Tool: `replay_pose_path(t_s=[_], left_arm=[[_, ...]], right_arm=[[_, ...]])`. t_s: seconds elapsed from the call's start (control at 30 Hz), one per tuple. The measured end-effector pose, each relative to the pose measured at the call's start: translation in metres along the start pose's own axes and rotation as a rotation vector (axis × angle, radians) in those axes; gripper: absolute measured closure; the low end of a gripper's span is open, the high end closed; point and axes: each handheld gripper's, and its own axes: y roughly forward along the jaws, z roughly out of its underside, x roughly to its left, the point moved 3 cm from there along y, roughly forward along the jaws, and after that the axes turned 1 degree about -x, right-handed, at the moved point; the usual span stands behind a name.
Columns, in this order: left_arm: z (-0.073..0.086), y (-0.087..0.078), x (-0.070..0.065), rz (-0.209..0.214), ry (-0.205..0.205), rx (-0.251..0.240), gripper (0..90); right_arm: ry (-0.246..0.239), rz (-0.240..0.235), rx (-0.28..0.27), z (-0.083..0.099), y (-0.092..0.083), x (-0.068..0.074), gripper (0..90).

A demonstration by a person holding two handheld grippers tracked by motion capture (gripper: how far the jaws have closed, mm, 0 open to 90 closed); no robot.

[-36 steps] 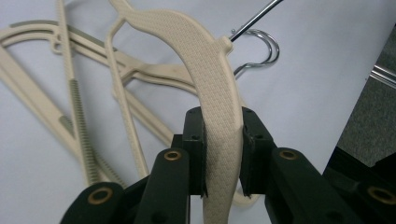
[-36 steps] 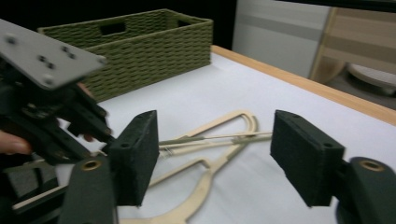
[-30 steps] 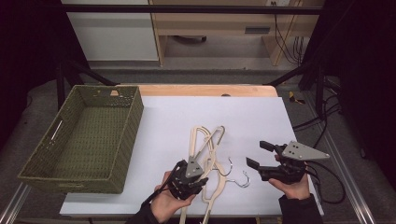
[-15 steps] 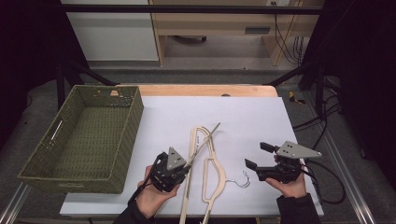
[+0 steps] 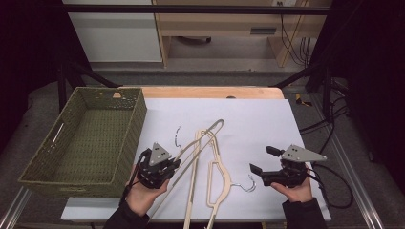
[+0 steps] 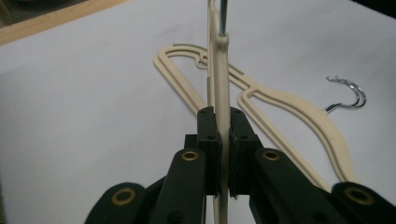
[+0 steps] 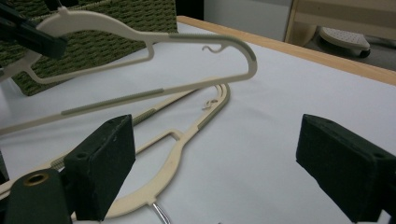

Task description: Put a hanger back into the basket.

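Left tongs (image 5: 168, 164) clamped shut; right tongs (image 5: 262, 160) gaping.

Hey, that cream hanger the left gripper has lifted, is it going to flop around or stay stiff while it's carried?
Probably stiff: the lifted hanger keeps its shape with one end raised off the table. It looks thin and open-framed, so likely light. The left gripper is shut on a narrow section near its neck, so the long frame might pivot or swing in the grip.
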Motion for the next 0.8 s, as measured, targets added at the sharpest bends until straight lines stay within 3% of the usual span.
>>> replay_pose_path(t_s=[0.23, 0.37, 0.6, 0.8], left_arm=[[-0.017, -0.034, 0.007, 0.054, 0.012, -0.09, 85.7], [-0.026, -0.049, 0.012, 0.068, 0.023, -0.118, 85.7], [-0.042, -0.067, 0.023, 0.097, 0.032, -0.123, 85.8], [-0.06, -0.087, 0.044, 0.116, 0.059, -0.133, 85.7]], right_arm=[[0.016, 0.019, -0.02, -0.002, -0.003, -0.002, 7.8], [0.029, 0.032, -0.033, -0.003, -0.005, -0.003, 6.5], [0.027, 0.038, -0.031, -0.003, -0.004, -0.004, 6.1], [0.033, 0.039, -0.033, -0.003, -0.005, -0.004, 5.7]])
